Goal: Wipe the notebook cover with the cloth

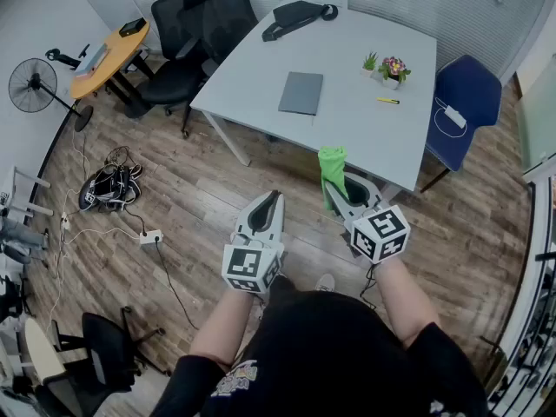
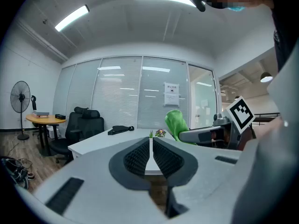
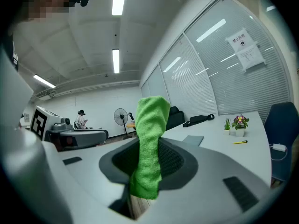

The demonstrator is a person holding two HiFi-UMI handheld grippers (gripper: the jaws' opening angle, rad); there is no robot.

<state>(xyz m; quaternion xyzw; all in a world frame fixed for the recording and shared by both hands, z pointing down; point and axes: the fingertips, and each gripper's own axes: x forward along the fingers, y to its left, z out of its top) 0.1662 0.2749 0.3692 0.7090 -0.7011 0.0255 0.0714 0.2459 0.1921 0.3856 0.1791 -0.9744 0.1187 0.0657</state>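
Observation:
A grey notebook [image 1: 301, 92] lies flat on the white table [image 1: 261, 68], well ahead of both grippers; it also shows as a grey slab, the notebook [image 3: 193, 140], in the right gripper view. My right gripper [image 1: 334, 192] is shut on a green cloth [image 1: 331, 170], which stands up between its jaws, the cloth [image 3: 149, 148]. The left gripper [image 1: 275, 200] is shut with nothing in it, held over the wooden floor short of the table. From the left gripper view the cloth [image 2: 175, 123] and right gripper [image 2: 205, 135] show to the right.
On the table are two small potted plants [image 1: 387, 68], a yellow pen [image 1: 387, 101] and a black bag [image 1: 298, 16]. A blue chair [image 1: 465, 111] stands at the right, black office chairs [image 1: 187, 24] at the back left. Cables and a power strip [image 1: 149, 236] lie on the floor; a fan [image 1: 33, 86] stands left.

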